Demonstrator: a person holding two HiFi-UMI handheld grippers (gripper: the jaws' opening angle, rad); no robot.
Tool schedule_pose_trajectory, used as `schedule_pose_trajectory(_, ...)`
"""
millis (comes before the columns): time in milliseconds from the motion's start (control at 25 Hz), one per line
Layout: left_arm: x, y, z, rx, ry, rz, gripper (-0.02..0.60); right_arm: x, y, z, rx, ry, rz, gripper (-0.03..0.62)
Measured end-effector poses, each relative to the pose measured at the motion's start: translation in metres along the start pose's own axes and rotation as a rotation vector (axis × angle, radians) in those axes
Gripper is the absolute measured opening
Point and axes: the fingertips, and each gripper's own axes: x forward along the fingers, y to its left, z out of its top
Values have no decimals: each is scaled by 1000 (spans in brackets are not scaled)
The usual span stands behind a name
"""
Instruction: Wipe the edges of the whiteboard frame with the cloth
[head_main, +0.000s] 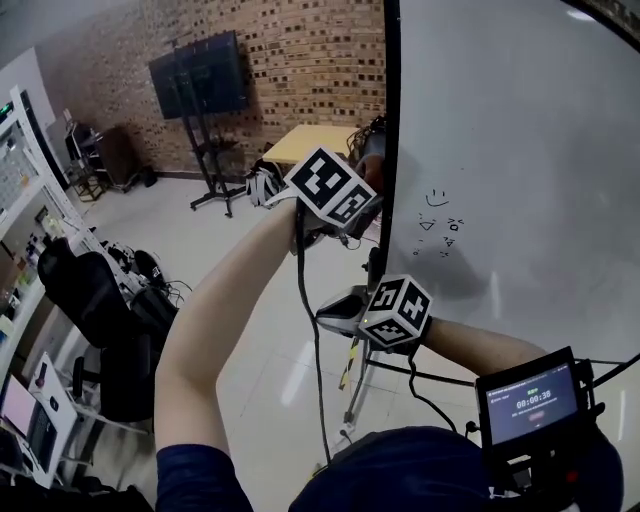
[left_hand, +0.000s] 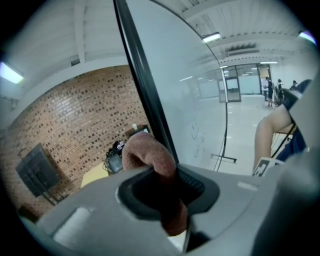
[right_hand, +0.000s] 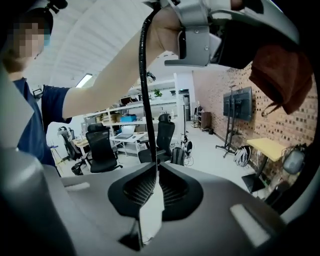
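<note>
Left tool (left_hand: 161, 176): was clamped on a reddish-brown soft cloth (left_hand: 149, 154), its fold poking forward as a wiping pad | cloth: sat just beside the black whiteboard frame (left_hand: 142, 85), upright edge, contact unclear | right tool (right_hand: 150, 197): jaws were together, empty, held lower, apparently out of the way.

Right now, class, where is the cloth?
In the left gripper view the brown cloth sits at centre, pinched in the left claw, just beside the black whiteboard frame, with the brick wall behind.
</note>
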Motion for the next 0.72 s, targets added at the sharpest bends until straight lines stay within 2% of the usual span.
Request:
schedule_pose_trajectory(320, -48, 30, 62, 60, -82, 84, 74, -22, -15, 63, -25, -25, -59, 26)
schedule_pose_trajectory(560, -56, 41, 77, 93, -59, 117, 74, -50, -34, 106, -100, -76, -134, 21)
schedule_pose_trajectory(720, -72, 48, 96, 100, -97, 139, 74, -70, -42, 133, -153, -93, -180, 20)
